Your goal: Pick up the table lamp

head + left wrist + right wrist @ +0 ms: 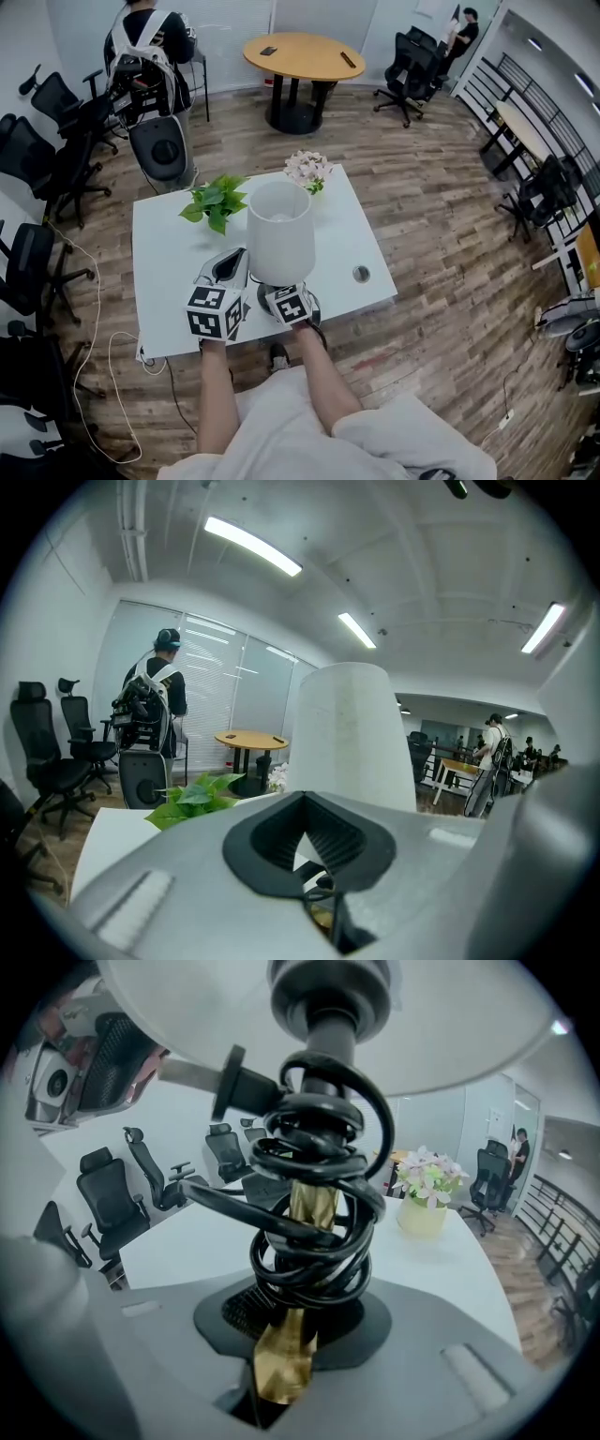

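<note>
The table lamp stands at the front middle of the white table (169,281), its white shade (279,234) upright. Under the shade, my right gripper (289,298) is shut on the lamp's gold stem (302,1215), which has a black cord (314,1162) coiled round it. The shade's underside (187,1016) fills the top of the right gripper view, with the jaws (291,1335) closed on the stem low down. My left gripper (232,266) lies just left of the lamp, jaws together and holding nothing (305,846). The shade (352,738) rises right behind it.
A green potted plant (216,202) and a small pot of pale flowers (307,171) stand behind the lamp. A cable grommet (361,274) sits at the table's right. Black office chairs (37,159) line the left, and a person (145,47) stands beyond near a round wooden table (305,56).
</note>
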`<state>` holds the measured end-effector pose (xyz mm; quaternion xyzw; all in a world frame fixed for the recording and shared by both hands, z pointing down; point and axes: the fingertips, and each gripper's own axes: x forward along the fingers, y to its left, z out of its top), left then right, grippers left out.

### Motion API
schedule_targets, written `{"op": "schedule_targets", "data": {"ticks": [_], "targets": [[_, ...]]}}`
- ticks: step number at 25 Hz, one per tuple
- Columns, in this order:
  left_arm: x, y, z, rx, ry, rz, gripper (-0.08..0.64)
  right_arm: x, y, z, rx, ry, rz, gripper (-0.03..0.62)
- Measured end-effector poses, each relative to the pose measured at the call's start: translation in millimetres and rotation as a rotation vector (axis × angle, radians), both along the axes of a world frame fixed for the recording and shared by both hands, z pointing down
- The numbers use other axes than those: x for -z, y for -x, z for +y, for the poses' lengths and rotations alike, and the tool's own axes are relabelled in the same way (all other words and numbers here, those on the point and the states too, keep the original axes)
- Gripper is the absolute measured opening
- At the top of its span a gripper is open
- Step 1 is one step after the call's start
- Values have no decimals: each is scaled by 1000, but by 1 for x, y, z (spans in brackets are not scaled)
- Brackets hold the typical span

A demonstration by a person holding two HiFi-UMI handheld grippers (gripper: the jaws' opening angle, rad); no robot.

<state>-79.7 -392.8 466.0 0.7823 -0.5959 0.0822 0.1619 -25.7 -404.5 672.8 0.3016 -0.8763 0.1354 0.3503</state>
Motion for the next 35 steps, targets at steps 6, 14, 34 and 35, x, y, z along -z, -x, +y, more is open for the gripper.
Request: {"op": "schedule_targets", "data": {"ticks": [6, 14, 34, 35], "targets": [[-1, -5, -25, 8, 5, -6, 0, 11, -12, -22, 5, -21, -22, 121], [-16, -13, -41, 5, 28, 13, 0, 1, -29, -33, 13, -15, -31, 118], [-69, 19, -6, -147, 156, 3, 0, 28, -28, -10, -271, -40, -78, 120], [-69, 24, -1, -158, 159, 0, 0, 26, -26, -3, -293, -29, -73, 120]]}}
